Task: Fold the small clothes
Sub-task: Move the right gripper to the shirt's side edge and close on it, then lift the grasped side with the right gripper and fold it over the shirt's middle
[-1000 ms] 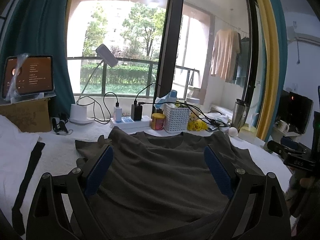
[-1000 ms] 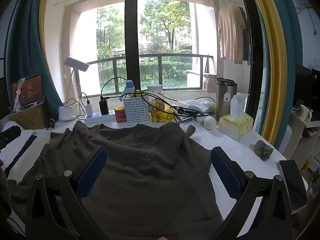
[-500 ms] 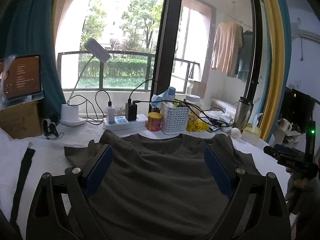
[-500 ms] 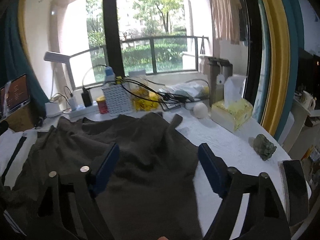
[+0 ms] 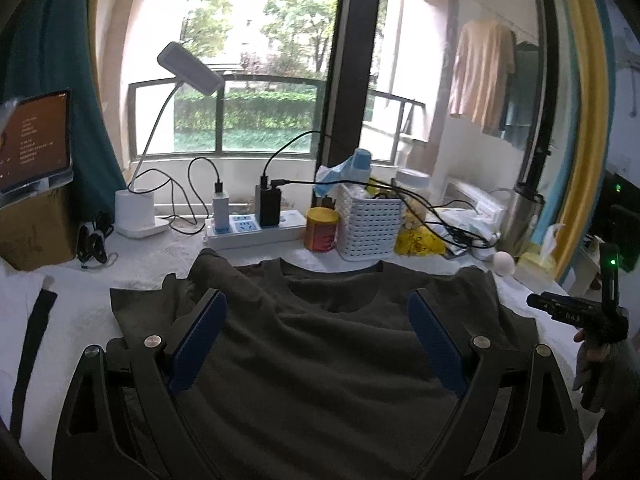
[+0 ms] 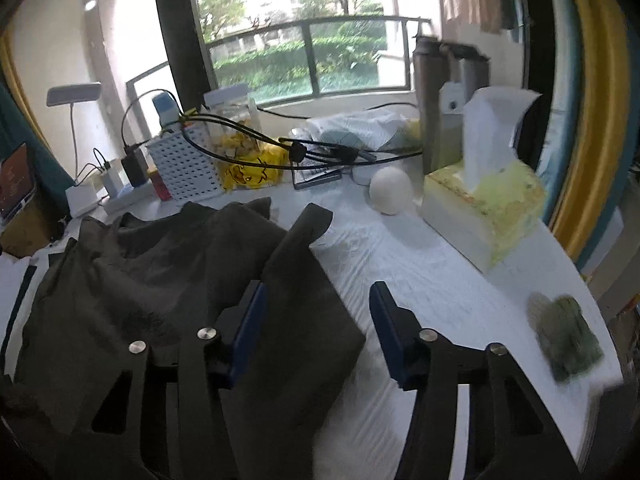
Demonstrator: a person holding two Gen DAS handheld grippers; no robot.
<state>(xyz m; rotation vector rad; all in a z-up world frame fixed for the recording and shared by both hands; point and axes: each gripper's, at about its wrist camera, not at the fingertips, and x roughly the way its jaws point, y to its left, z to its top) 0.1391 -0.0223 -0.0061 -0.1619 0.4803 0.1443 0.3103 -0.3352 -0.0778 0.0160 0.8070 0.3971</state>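
Observation:
A dark olive T-shirt (image 5: 320, 360) lies spread on the white-covered table (image 6: 420, 280), its collar toward the window. My left gripper (image 5: 314, 312) hovers over the shirt's chest just below the neckline, open wide with nothing between its blue pads. My right gripper (image 6: 316, 296) points down at the shirt's right side below the sleeve (image 6: 304, 224). Its jaws are closing. The shirt's side edge (image 6: 332, 320) lies under the gap between them, and the pads do not press on it. A person's hand (image 5: 592, 356) holding the right tool shows at the right edge.
Along the window stand a desk lamp (image 5: 136, 216), a power strip (image 5: 256, 232), a red can (image 5: 322, 228), a white basket (image 5: 370, 224), cables and a steel flask (image 6: 430, 92). A tissue box (image 6: 484, 204), a white ball (image 6: 390, 190) and a green lump (image 6: 568, 332) sit right. White cloth (image 5: 16, 312) lies left.
My right gripper has moved right and down to the shirt's right edge, and its jaws have narrowed. My left gripper has slid toward the collar and stays wide.

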